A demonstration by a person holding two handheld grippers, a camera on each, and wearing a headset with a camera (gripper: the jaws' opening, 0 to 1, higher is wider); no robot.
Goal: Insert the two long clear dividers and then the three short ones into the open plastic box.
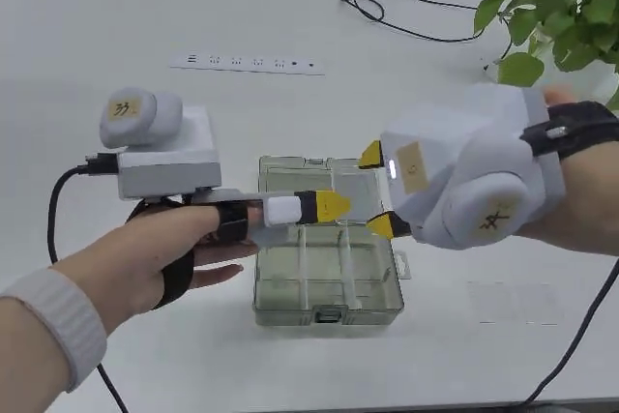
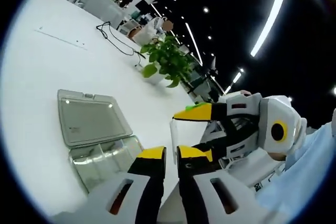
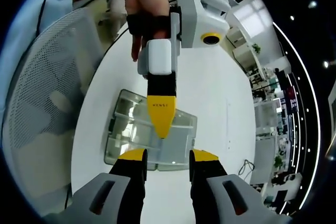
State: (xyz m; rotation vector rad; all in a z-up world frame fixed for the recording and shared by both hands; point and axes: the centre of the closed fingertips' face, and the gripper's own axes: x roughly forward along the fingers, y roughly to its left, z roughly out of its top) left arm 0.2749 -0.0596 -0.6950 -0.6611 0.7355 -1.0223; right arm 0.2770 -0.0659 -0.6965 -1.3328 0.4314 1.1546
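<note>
The clear plastic box [image 1: 290,311] lies open on the white table, its lid [image 1: 290,173] folded back, with clear dividers standing inside. My left gripper [image 1: 331,205] hovers over the box, shut on a small clear divider [image 2: 172,132] that rises as a thin pale strip between its jaws [image 2: 172,154]. My right gripper [image 1: 377,191] faces it from the right, open, one yellow fingertip [image 2: 191,112] above the strip. In the right gripper view my open jaws [image 3: 167,156] frame the left gripper's tip [image 3: 161,129] over the box [image 3: 121,129].
A white power strip [image 1: 250,62] lies at the back of the table and a black cable [image 1: 387,2] loops behind it. A potted plant [image 1: 561,7] stands at the back right. A mesh chair back [image 3: 47,93] is beside the table.
</note>
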